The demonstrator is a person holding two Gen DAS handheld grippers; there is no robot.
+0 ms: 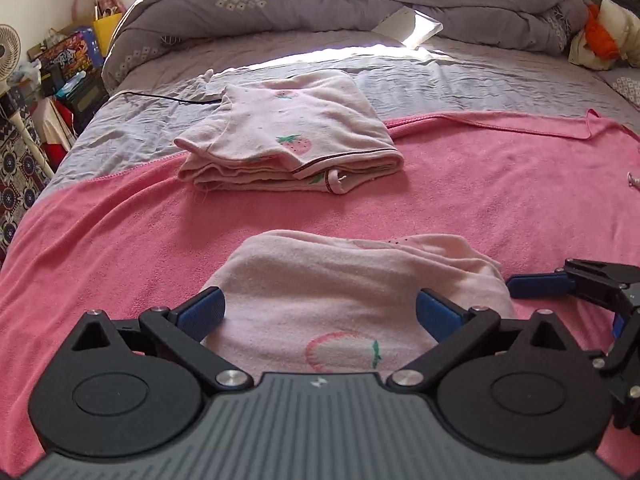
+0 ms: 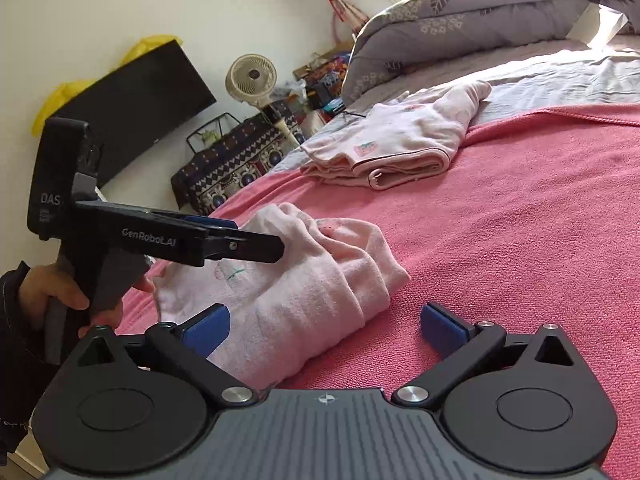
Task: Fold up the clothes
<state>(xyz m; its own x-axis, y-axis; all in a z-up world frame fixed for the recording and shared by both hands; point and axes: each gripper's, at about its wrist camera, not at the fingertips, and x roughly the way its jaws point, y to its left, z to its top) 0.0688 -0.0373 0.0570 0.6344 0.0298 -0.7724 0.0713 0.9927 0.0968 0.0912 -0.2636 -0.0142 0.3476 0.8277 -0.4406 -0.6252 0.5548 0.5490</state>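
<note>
The left wrist view looks over the left tool (image 1: 320, 312), whose blue-padded fingers stand wide apart on either side of a rumpled pale pink cotton garment with a strawberry print (image 1: 344, 300). Neither pad visibly grips the cloth. The garment lies loosely bunched on a bright pink terry towel (image 1: 500, 208) that covers the near part of the bed. Further back, straddling the towel's far edge and the grey bedsheet (image 1: 460, 84), sits a neatly folded pale pink strawberry-print garment (image 1: 288, 136) (its dark-trimmed hem faces the camera). A thin black cable (image 1: 168, 98) runs across the sheet just behind it, and a grey patterned quilt (image 1: 320, 4) is heaped at the far end of the bed. The right tool (image 1: 568, 280) shows at the right edge, one blue finger touching the rumpled garment's side.

In the right wrist view the right tool (image 2: 324, 326) is also spread wide, with the rumpled garment (image 2: 304, 280) between its left pad and the open towel (image 2: 520, 220); no cloth is held. The left tool (image 2: 240, 240) reaches in from the left, held in the person's left hand (image 2: 68, 296), its tip over the garment. A white round fan (image 2: 252, 74) stands on the floor beside the bed.
</note>
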